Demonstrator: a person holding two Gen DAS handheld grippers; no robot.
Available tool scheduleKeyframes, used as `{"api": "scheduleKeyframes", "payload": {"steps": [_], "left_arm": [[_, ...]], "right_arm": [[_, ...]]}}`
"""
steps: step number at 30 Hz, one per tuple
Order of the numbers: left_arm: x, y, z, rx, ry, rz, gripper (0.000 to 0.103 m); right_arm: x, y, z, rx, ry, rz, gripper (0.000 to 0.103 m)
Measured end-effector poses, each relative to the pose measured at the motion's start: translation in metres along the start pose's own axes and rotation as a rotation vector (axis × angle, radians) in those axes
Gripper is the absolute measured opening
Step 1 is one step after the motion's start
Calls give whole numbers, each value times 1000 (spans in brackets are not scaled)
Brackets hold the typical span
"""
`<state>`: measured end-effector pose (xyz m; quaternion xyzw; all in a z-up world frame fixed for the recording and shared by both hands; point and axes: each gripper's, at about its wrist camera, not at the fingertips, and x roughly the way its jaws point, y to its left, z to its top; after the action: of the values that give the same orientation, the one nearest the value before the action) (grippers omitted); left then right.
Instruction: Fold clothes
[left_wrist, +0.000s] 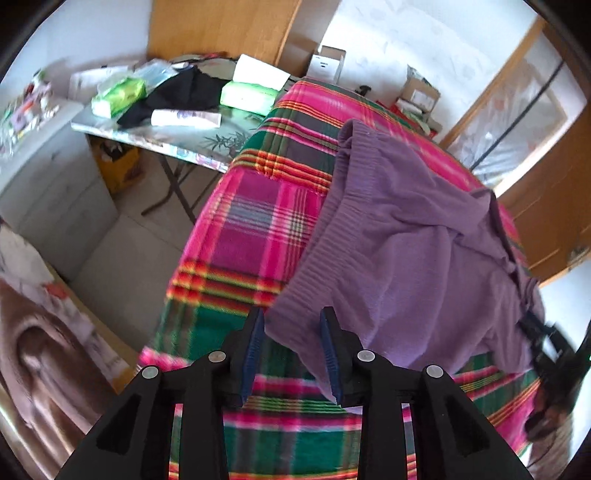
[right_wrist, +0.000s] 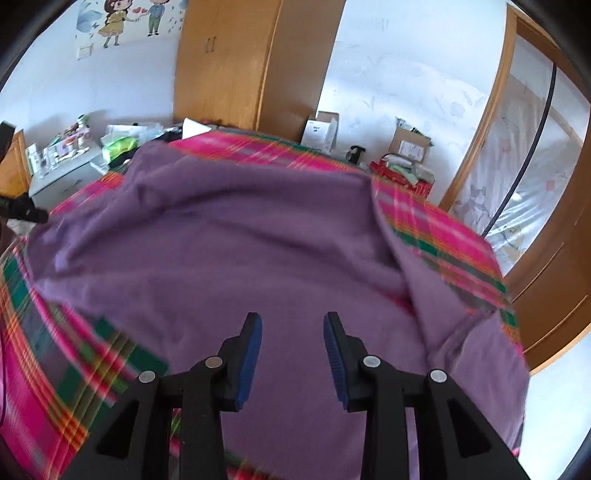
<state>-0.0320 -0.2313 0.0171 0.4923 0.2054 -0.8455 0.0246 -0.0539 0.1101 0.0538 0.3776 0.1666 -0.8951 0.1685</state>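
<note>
Here both gripper jaws stand apart, empty: left gripper (left_wrist: 291, 321), right gripper (right_wrist: 293, 325), over purple sweater (right_wrist: 229, 240).

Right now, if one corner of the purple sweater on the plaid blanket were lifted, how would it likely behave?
The purple sweater would probably hang limp, since it already lies in soft folds and creases. Its ribbed hem looks stretchy and may sag. On the plaid blanket it would likely drag and bunch rather than slide cleanly.
</note>
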Motion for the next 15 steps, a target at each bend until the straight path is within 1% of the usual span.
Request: {"api": "scheduleKeyframes", "payload": {"steps": [3,5,9,11,13,15], "left_arm": [[0,4,-4,-51,-7,8,34],[-1,9,-7,-83,-13,-3,34],[-5,17,-12,-132,-24,-16,43],[-3,24,-13,-167,-20,-30,44],[1,31,-14,-221,-7,-53,48],[5,33,-17,-252,4,-69,48]], "right_arm": [[-2,9,-13,-5,7,34,38],[-2,13,-21,-10,10,48,39],[1,13,-32,-4,35,59,39],[0,14,-38,-3,37,58,40],[0,15,-43,-8,43,55,41],[0,16,-47,-15,46,54,41]]}}
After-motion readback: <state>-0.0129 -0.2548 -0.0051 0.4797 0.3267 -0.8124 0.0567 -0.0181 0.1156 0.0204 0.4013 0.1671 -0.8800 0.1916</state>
